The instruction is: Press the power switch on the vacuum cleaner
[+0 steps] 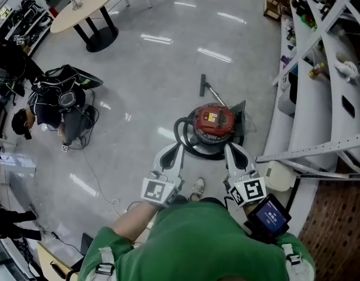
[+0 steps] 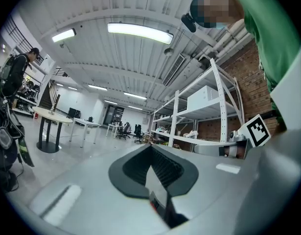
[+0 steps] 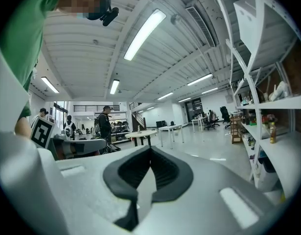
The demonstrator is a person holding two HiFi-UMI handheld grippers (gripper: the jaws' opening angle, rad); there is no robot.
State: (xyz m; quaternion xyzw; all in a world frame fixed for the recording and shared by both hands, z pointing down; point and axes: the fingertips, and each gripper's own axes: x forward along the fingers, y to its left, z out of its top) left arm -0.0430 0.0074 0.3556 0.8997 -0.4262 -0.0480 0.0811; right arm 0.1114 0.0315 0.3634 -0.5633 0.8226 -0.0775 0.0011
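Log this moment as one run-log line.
left gripper: shut, empty | right gripper: shut, empty | red vacuum cleaner: on floor, beyond both grippers, untouched

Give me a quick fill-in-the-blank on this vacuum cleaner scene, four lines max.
1. The vacuum cleaner on the floor has a ___ body.
2. A ___ hose loops beside it.
3. The left claw and the right claw are both ___, with nothing between their jaws.
4. In the head view, the round table stands at the upper ___.

Missing words: red; black; shut; left
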